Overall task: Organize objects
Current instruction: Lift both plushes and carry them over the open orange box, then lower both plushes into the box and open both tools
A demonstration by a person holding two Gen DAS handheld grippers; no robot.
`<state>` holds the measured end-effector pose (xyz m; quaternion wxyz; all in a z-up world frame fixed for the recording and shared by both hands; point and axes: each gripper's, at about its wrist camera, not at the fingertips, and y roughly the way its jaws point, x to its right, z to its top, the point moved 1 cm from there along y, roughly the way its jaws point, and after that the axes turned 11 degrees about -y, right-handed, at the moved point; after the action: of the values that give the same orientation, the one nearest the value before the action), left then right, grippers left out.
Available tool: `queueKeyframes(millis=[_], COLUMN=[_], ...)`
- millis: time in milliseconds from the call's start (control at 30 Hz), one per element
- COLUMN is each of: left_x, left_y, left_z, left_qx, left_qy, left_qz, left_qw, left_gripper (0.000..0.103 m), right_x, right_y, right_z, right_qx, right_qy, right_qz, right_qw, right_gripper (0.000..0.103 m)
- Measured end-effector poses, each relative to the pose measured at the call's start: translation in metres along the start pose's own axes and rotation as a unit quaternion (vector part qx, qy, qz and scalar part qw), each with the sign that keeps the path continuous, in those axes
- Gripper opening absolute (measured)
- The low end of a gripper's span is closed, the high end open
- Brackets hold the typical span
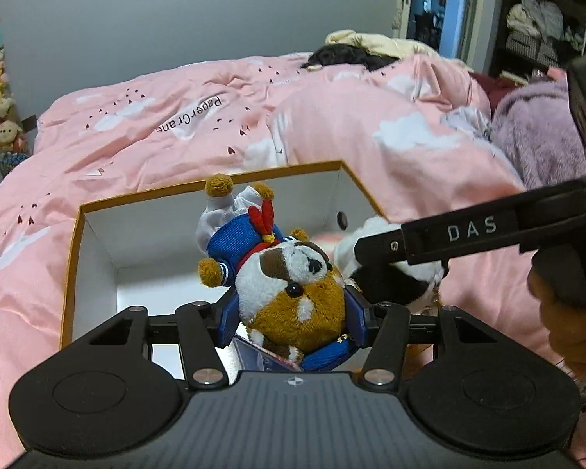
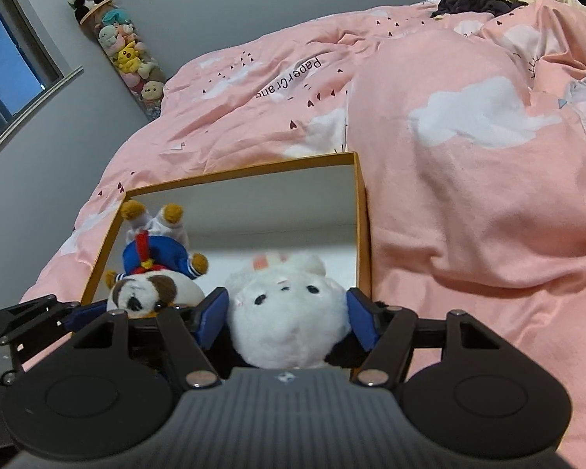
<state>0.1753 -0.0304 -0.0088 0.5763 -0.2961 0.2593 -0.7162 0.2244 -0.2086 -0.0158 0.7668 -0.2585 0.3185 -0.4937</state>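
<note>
1. The left gripper (image 1: 293, 312) is clamped on a brown-and-white plush dog in a blue sailor suit (image 1: 281, 273), its legs pointing forward, away from the gripper.
2. The right gripper (image 2: 289, 318) is clamped on a white plush rabbit (image 2: 289, 312).
3. The open, orange-rimmed white cardboard box (image 1: 211, 184) on the pink bed quilt (image 1: 144, 133) lies directly ahead of and below both.

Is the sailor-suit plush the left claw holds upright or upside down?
Upside down. The sailor-suit plush has its head clamped in the left claw, and its feet point away over the open box.
</note>
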Motion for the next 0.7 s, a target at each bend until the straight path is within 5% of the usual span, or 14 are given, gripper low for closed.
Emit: queueKeyframes(millis=[67,167,533,700], left_x=[-0.002,-0.005,-0.029,-0.034], left_y=[0.005,0.012,0.026,0.041], left_z=[0.001,0.005,0.008,0.013], left_qx=[-0.004,-0.017,-0.059,-0.11], left_qy=[0.007,-0.006,0.008,0.036], left_qz=[0.002,-0.017,0.011,-0.02], left_qw=[1.0,0.9997,0.9982,0.9931], left_gripper=[0.063,0.063,0.063,0.063], right_x=[0.001,0.003,0.008,0.006], right_y=[0.004,0.019,0.018,0.016], right_z=[0.002,0.003,-0.002,-0.002], right_qx=[-0.004,-0.03,-0.035,-0.041], right_qy=[0.01,0.04,0.003,-0.025], right_qz=[0.015,0.058,-0.008,-0.007], right_qw=[1.0,0.997,0.999,0.999], right_gripper=[0.051,0.05,0.048,0.048])
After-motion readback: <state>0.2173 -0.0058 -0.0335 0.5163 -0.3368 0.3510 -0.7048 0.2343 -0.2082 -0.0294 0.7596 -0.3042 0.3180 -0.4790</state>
